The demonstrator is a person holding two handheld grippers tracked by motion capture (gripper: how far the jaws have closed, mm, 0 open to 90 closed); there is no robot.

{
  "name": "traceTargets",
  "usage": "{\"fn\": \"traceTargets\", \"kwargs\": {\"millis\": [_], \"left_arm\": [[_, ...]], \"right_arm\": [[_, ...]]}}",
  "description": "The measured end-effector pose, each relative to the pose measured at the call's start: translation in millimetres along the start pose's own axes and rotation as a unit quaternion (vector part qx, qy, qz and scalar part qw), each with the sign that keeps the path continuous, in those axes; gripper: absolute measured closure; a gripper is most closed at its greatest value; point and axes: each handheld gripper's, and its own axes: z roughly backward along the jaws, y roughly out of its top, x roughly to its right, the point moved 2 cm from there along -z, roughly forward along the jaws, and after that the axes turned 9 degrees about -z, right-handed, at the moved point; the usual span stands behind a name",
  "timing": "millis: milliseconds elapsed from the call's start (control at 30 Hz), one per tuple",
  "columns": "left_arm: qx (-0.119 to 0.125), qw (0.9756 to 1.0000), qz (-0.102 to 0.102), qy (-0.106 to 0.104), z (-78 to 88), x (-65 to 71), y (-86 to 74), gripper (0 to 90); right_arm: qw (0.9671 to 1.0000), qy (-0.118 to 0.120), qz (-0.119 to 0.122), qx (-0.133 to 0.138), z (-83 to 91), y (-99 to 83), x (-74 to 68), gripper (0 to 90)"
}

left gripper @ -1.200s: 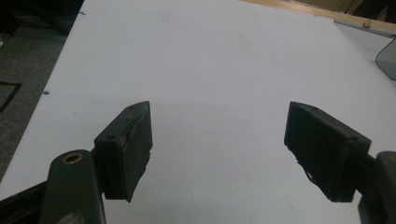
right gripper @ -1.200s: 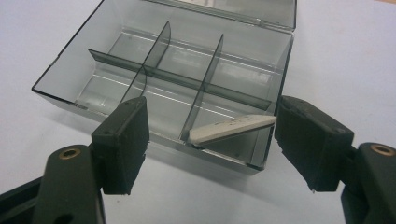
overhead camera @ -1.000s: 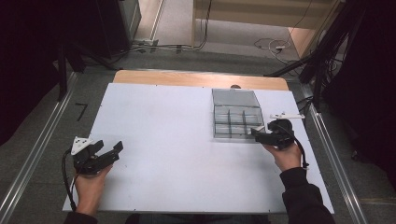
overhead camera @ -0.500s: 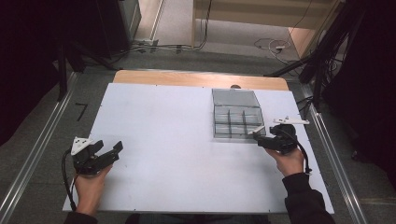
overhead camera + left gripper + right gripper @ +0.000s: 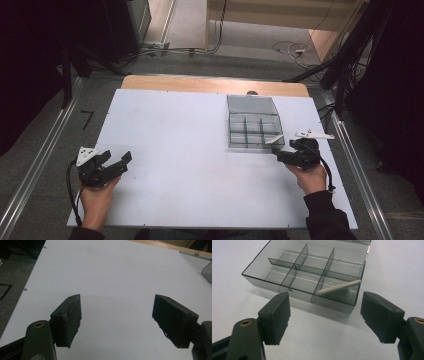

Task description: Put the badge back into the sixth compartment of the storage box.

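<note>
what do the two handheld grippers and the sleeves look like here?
Both are black. The left gripper carries a grey three-cornered plate on top and trails a black cable. The right gripper has a black cable looping by the wrist. Up close, each has two blocky black jaws on arms with a brass-coloured rivet. Dark sleeve on the right arm.

Black two-jaw left gripper (image 5: 107, 166) carries a grey three-cornered plate and a black trailing cable; matching black right gripper (image 5: 295, 155); dark sleeve (image 5: 327, 222) at the right wrist
</note>
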Motion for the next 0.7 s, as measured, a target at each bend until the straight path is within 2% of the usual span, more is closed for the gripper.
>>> {"fn": "traceTargets", "kwargs": {"millis": [700], "left_arm": [[0.001,1.0000,0.000,-0.001,0.1,0.2,0.0,23.6]], "right_arm": [[0.9999,0.005,-0.009,0.011,10.7,-10.9,5.3,22.2]]}}
